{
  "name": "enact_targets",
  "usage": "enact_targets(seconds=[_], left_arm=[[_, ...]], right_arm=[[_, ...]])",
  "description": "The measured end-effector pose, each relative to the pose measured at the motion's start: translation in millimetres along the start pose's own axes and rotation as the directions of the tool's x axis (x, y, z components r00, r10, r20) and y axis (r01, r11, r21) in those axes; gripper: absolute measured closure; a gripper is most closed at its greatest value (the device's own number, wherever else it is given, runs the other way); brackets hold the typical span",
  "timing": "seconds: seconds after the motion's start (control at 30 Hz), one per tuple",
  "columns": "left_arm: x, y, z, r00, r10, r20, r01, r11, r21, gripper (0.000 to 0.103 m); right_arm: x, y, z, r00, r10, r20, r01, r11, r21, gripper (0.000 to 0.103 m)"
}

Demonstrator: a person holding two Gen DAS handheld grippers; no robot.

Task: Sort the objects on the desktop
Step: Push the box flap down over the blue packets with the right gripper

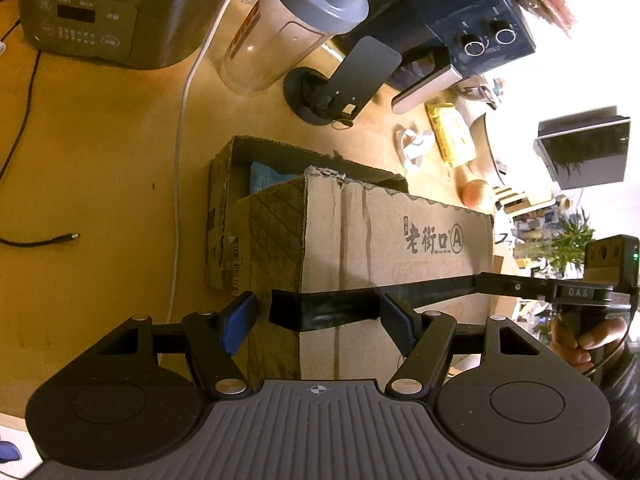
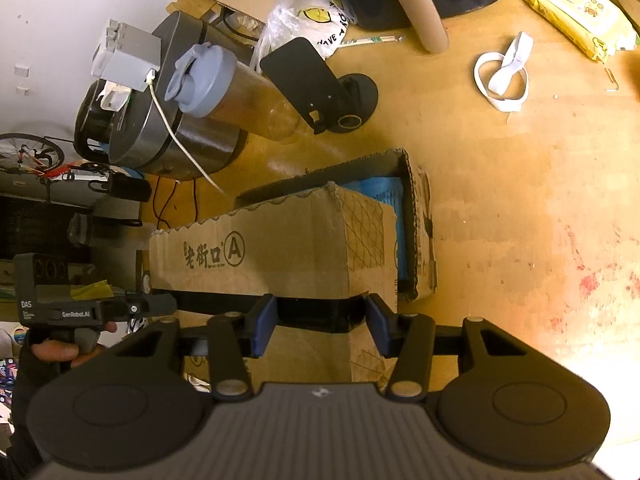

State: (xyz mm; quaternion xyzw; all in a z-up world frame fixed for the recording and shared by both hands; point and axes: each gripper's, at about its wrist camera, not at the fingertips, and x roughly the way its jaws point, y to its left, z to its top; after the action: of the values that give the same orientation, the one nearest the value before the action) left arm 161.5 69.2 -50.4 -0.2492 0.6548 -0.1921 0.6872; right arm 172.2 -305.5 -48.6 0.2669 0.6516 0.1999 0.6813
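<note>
An open cardboard box with black tape around it and a printed "A" stands on the wooden desk; something blue lies inside. My left gripper is open, its blue pads on either side of one box corner. My right gripper is open too, straddling the opposite corner of the same box. Each gripper shows at the edge of the other's view, the right gripper at the far right and the left gripper at the far left.
A shaker bottle with grey lid, a black phone stand, a rice cooker, a white cable, a white strap, a yellow wipes pack and an apple lie on the desk beyond the box.
</note>
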Motion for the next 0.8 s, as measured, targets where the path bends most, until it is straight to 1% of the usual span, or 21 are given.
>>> enact_targets(seconds=[0.8], left_arm=[[-2.8,-3.6,37.9,1.000,0.000,0.023,-0.001,1.000,0.018,0.036]], right_arm=[[2.0,2.5,43.1,1.000,0.010,0.024,-0.010,1.000,0.003,0.058]])
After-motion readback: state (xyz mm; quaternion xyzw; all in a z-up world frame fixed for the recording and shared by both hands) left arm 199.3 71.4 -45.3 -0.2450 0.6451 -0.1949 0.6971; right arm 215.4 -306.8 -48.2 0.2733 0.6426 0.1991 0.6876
